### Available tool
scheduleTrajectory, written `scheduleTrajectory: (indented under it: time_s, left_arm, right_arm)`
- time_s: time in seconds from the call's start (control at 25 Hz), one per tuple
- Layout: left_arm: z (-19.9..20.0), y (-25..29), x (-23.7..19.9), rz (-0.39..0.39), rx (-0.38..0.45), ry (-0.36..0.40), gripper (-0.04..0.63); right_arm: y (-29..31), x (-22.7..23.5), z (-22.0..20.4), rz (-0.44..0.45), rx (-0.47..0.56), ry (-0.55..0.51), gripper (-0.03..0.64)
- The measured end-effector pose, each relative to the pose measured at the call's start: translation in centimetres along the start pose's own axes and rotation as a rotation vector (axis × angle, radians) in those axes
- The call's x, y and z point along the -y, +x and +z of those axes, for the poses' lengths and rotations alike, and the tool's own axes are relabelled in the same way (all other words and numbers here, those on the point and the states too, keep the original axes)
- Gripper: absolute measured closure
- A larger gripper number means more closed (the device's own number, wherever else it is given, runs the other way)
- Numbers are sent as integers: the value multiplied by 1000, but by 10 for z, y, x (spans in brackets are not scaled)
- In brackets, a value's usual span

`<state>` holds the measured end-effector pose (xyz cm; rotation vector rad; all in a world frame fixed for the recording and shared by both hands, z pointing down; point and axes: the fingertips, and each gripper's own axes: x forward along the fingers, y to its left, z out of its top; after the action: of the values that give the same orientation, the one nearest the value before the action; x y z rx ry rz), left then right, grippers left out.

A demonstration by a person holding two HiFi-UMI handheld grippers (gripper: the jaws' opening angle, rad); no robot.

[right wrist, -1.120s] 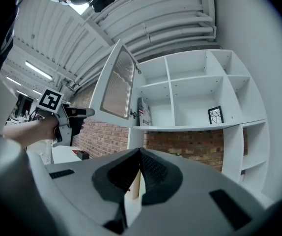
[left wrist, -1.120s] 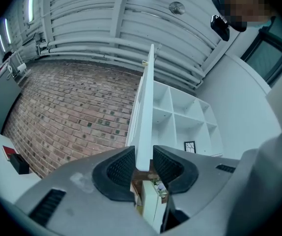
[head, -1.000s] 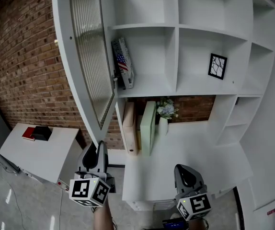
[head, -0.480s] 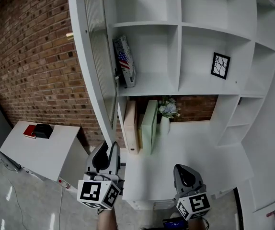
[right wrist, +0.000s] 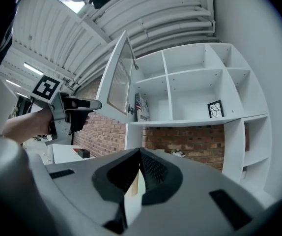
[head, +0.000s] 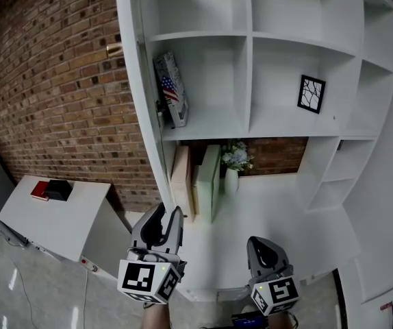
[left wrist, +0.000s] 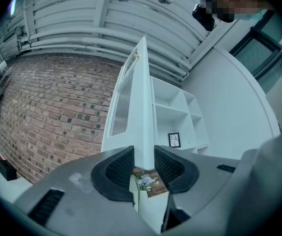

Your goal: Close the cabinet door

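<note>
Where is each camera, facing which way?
Head view: on the head, looking steeply down at shelf unit and cabinet door; left tool, right tool at bottom.
Left gripper view: on left tool, facing up the door edge between its jaws, which have just been opening.
Right gripper view: on right tool, facing shelf unit; shut jaws, left hand at left.
All share the door and framed picture.

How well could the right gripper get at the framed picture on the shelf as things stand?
Probably yes: the framed picture stands in an open compartment, and nothing lies between it and the right gripper.
</note>
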<state>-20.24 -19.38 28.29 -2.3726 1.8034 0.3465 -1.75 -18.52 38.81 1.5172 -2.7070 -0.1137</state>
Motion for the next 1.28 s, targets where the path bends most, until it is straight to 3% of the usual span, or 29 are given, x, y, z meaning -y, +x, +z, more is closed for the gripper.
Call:
scheduleTrajectory:
  time_s: [0.28,0.64,1.12,1.28]
  left_arm:
    - [-9,14,18,7,-59,65,462]
    - [-7,39,48,-45,-19,85,453]
    - [-15,62,60,-24,-30,123,448]
    - [-18,71,73,-52,-5,106,446]
  right_arm:
    - [3,15,-2,1,0,-1,615]
    - [9,49,-1,-13,-1,9,615]
    - [23,75,-3,7,-7,12,615]
    - [26,84,-6,15,-9,-5,615]
